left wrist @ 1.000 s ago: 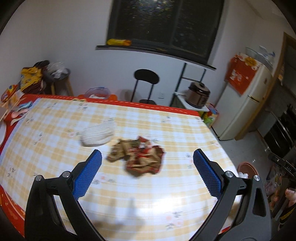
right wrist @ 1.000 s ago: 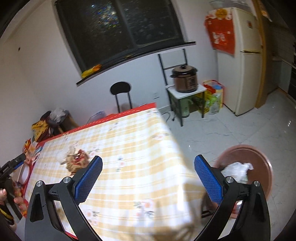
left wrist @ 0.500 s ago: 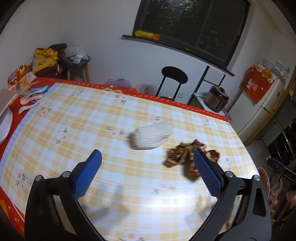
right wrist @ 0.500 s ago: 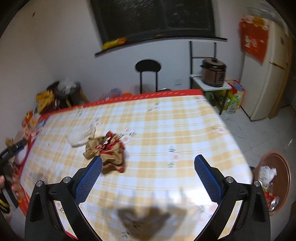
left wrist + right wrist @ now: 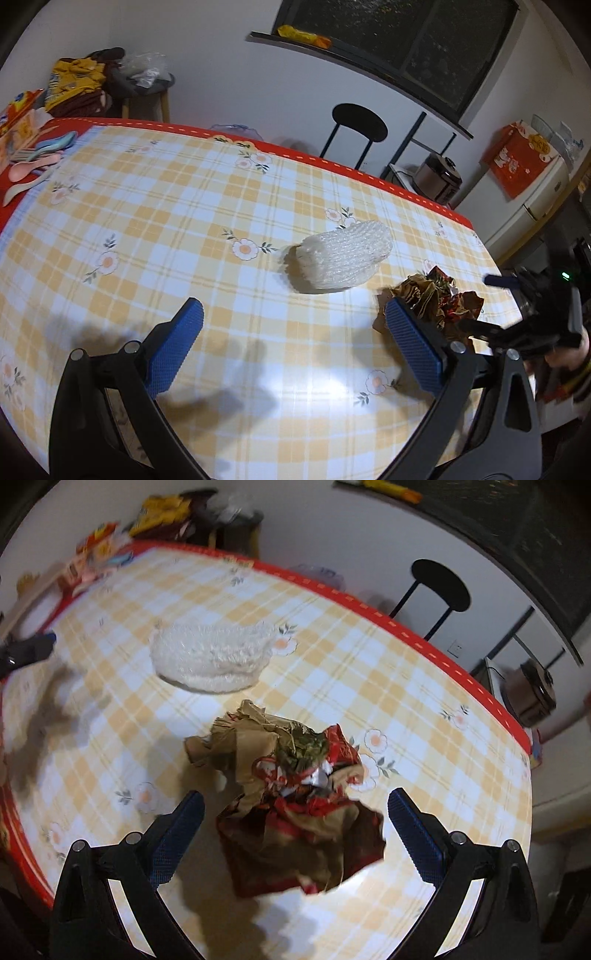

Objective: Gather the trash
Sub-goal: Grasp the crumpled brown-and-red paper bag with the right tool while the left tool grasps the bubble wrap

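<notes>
Two pieces of trash lie near the table's (image 5: pixel 369 686) right edge; right gripper (image 5: pixel 295 812), jaws wide (left gripper (image 5: pixel 293 334) likewise), straddles the crumpled wrapper (image 5: pixel 291 797), so closing comes next, beside the foam net (image 5: pixel 212 661).

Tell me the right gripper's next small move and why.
Probably ease the right gripper down and shut it on the crumpled wrapper: its jaws stand open on either side of the wrapper, which lies loose on the table.
</notes>
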{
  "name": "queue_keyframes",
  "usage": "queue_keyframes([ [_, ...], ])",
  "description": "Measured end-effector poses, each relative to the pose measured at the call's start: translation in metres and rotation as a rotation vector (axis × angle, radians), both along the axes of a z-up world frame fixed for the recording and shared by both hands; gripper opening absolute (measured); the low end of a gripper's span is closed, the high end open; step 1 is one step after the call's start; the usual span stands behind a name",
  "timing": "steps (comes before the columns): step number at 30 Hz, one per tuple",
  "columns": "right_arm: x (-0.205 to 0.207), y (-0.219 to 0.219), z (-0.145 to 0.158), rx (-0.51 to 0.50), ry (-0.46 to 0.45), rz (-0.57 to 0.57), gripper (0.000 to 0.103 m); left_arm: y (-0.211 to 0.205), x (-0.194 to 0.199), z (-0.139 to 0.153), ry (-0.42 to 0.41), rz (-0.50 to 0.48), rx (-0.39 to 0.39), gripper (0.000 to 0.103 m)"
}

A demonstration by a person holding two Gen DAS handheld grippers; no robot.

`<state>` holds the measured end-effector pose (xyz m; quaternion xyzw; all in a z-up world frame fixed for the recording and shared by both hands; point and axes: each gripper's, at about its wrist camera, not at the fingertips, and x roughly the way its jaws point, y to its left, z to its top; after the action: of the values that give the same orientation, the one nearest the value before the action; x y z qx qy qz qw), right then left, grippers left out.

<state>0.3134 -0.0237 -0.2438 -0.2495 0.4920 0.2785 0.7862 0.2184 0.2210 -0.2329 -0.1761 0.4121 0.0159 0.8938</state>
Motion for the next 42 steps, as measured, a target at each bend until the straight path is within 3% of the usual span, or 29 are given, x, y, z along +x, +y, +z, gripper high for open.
queue_keyframes([
  [5,0.024,0.017,-0.028,-0.079,0.099,0.037,0.098,-0.002,0.017,-0.012,0.005,-0.033,-0.015,0.097],
  [8,0.034,0.018,-0.038,-0.11,0.099,0.02,0.098,-0.001,0.029,-0.019,0.005,-0.046,-0.051,0.097],
  [14,0.041,0.013,-0.062,-0.06,0.218,-0.03,0.098,-0.002,0.054,-0.033,0.022,-0.048,-0.125,0.097],
  [16,0.038,0.011,-0.064,-0.042,0.224,-0.046,0.098,-0.003,0.062,-0.037,0.032,-0.046,-0.145,0.097],
  [20,0.034,0.002,-0.057,0.02,0.219,-0.09,0.085,-0.009,0.077,-0.046,0.053,-0.05,-0.167,0.097],
  [26,0.023,-0.02,-0.042,0.109,0.189,-0.19,0.084,-0.015,0.101,-0.058,0.062,-0.057,-0.166,0.097],
  [31,0.015,-0.043,-0.034,0.192,0.182,-0.308,0.084,-0.02,0.116,-0.056,0.024,-0.109,-0.023,0.097],
  [36,0.012,-0.072,-0.021,0.272,0.177,-0.429,0.084,-0.053,0.133,-0.047,-0.011,-0.343,0.195,0.097],
  [39,0.012,-0.085,-0.012,0.314,0.163,-0.486,0.084,-0.067,0.141,-0.052,0.005,-0.437,0.247,0.097],
  [42,0.009,-0.092,0.0,0.318,0.137,-0.496,0.084,-0.068,0.147,-0.062,0.033,-0.453,0.232,0.096],
])
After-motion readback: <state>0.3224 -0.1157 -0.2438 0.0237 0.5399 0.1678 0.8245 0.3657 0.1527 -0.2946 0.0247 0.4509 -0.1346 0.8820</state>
